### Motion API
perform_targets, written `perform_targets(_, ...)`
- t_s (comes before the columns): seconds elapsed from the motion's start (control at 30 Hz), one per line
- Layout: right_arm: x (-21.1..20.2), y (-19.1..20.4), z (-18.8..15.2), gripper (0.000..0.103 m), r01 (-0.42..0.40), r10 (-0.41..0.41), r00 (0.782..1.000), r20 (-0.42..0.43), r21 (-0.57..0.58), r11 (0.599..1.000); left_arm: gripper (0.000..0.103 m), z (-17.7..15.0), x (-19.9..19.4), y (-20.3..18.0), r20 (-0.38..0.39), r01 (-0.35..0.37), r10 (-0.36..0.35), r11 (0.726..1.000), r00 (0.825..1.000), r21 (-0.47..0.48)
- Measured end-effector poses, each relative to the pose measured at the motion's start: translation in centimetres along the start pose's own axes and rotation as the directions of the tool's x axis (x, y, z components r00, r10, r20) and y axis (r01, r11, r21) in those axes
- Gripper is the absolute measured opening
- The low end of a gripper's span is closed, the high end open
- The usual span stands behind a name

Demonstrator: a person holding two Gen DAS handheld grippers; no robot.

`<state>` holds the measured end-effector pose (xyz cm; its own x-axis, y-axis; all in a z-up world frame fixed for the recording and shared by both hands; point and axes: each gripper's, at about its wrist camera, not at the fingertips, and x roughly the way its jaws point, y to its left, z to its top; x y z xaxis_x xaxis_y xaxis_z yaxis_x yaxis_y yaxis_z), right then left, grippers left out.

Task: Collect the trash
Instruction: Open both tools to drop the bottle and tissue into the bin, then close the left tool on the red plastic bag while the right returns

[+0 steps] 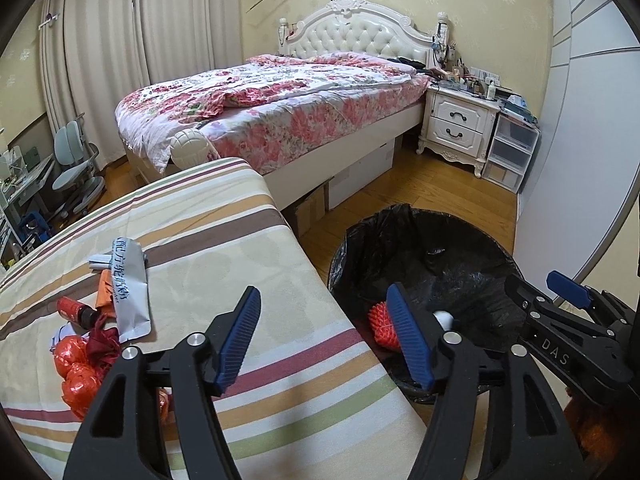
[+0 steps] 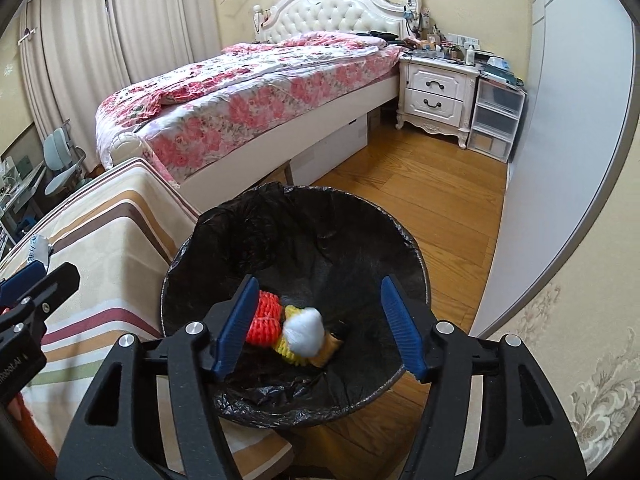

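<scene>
both grippers stand about half open and hold nothing. the right gripper hangs over the black-lined trash bin, where red foam netting, yellow netting and a white wad lie. the left gripper straddles the striped surface edge, with a silver pouch and orange wrappers left there.

Floral bed — wooden floor, curtains.

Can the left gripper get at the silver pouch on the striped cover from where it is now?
Probably yes. The left gripper is open and empty, and the silver pouch lies uncovered on the striped cover, up and left of it, with nothing between.
</scene>
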<state>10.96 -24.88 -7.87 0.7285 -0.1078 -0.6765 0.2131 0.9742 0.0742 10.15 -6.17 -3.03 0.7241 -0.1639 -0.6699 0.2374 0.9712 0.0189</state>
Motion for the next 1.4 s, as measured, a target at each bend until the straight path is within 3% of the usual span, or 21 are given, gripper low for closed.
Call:
perform_targets(0.3,-1.2,0.8,-0.1,0.065,-0.007,0.007,1.000,0.006,-0.008,1.000,0.069,-0.3,-0.9,1.8,0.002,-0.027,0.027,0.999,1.000,-0.032)
perform_targets(0.7,-3.3,6.4,-1.0,0.066,-0.091,0.092,0.996,0.004,-0.103,0.991,0.070,-2.0,-3.3,6.2,0.009,-0.098,0.099,0.991,0.995,-0.089)
perform_targets(1.1,-4.5,12.9,-2.9,0.067,-0.192,0.189,0.981,-0.031,-0.190,0.963,0.071,-5.3,-5.9,13.8,-0.032,-0.226,0.224,0.953,0.974,-0.204)
perform_targets(1.4,-4.6,15.3,-3.7,0.067,-0.215,0.208,0.977,-0.054,-0.226,0.950,0.071,-6.6,-5.3,15.5,-0.069,-0.226,0.215,0.945,0.974,-0.239)
